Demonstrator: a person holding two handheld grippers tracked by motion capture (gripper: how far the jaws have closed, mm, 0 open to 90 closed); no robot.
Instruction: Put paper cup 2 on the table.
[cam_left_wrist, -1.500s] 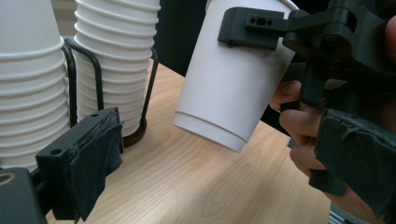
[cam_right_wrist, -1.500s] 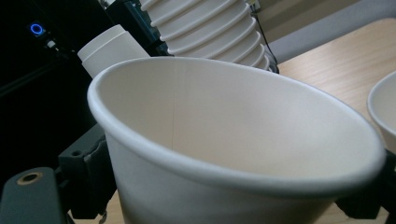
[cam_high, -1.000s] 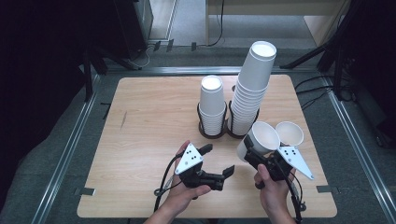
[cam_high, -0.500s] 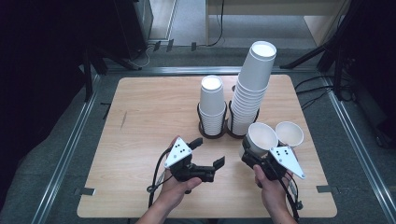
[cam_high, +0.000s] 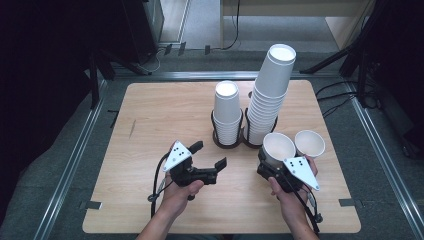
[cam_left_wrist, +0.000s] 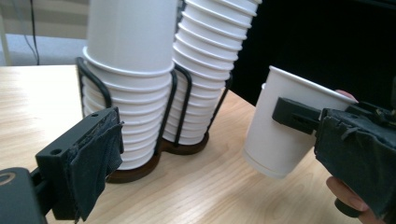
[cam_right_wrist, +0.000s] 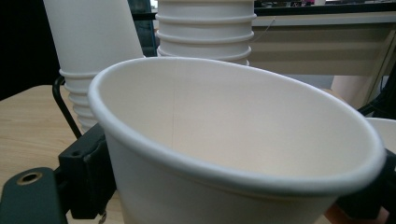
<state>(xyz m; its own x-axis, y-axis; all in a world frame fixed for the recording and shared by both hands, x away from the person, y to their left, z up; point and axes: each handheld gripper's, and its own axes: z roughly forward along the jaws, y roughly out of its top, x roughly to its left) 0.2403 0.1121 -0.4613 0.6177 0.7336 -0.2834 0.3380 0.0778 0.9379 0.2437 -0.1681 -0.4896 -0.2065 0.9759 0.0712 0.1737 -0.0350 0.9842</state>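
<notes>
Step in hand, as judged: a single paper cup (cam_high: 278, 148) is carried between your right gripper (cam_high: 272, 167) jaws, mouth up and tilted slightly. In the right gripper view the cup (cam_right_wrist: 233, 154) sits squarely between the two black jaws, which are clamped on its wall just below the rim. It appears lifted off the table (cam_high: 150, 115); the left gripper view shows its base (cam_left_wrist: 275, 140) clear of the wood.

Your left gripper (cam_high: 209, 161) holds nothing. Its jaws stand wide apart, pointing toward the held cup, which lies just beyond the far jaw in the left gripper view.

Ahead of both sets of jaws: the wire holder (cam_high: 231, 140) with a short stack (cam_high: 227, 112) and a tall stack (cam_high: 270, 95) of upturned cups. A second loose cup (cam_high: 309, 143) stands just beside the held one, on the side away from your left gripper.

Next move, a judgement only: either pass the cup across to the open jaws or take it to a stack. For a handover, bring the open jaws round the cup's wall and close them before you release the right. For stacking, you must first turn the cup mouth down. Keep the grip light, since the thin wall will buckle.
</notes>
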